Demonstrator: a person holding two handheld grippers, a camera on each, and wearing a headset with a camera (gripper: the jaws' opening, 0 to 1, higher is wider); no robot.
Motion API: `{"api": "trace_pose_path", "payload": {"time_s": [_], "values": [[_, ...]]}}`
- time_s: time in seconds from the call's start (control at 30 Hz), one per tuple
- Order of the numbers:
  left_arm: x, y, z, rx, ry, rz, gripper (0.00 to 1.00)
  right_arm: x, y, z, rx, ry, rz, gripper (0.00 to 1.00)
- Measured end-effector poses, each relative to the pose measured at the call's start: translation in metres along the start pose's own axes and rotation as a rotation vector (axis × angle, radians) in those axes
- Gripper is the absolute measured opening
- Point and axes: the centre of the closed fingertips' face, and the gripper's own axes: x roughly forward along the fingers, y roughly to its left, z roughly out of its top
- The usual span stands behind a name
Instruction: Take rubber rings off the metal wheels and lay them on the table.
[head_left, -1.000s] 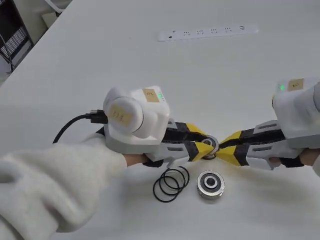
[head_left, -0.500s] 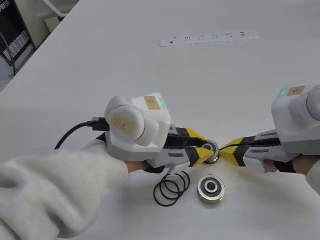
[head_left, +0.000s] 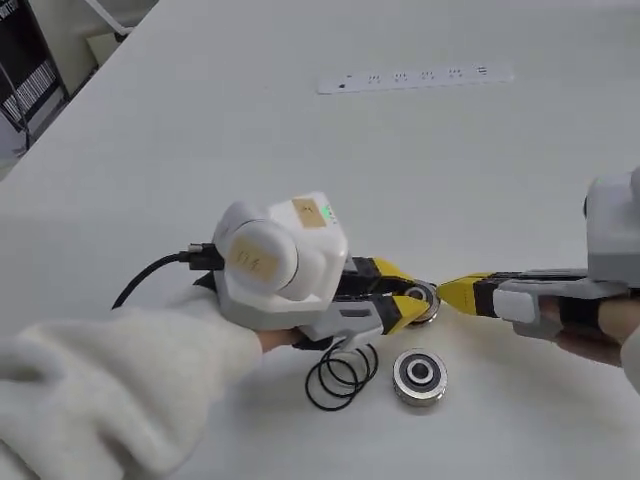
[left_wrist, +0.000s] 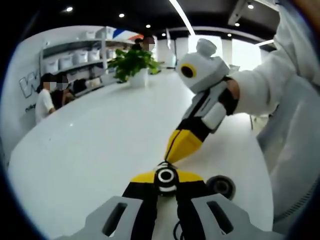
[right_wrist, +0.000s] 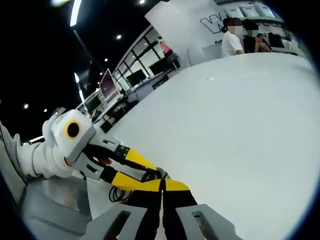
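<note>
White table (head_left: 200, 120) is carrying everything. Left gripper (head_left: 408, 302) is clamping one metal wheel (left_wrist: 166, 178) at mid-table. Right gripper (head_left: 450, 290), jaws pressed together, is meeting that wheel's rim; whether it is pinching a ring I cannot tell. Second wheel (head_left: 419, 375) is lying beside overlapping loose rubber rings (head_left: 340, 372).

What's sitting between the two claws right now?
A metal wheel, clamped in the left claw. The right claw, shut, points at it from the opposite side. This shows in the head view and the left gripper view.
</note>
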Motion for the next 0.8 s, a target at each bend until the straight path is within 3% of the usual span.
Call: {"api": "trace_pose_path", "payload": {"time_s": [0.23,0.7,0.8], "values": [[0.0,-0.001,0.0,0.004,0.008,0.0,0.13,0.0,0.01,0.001,-0.026,0.01,0.023,0.0],[0.0,-0.001,0.0,0.014,0.004,-0.002,0.13,0.0,0.014,0.001,-0.042,0.015,0.033,0.0],[0.0,-0.002,0.0,0.015,0.003,-0.003,0.13,-0.001,0.02,0.004,-0.042,-0.001,0.06,0.0]]}}
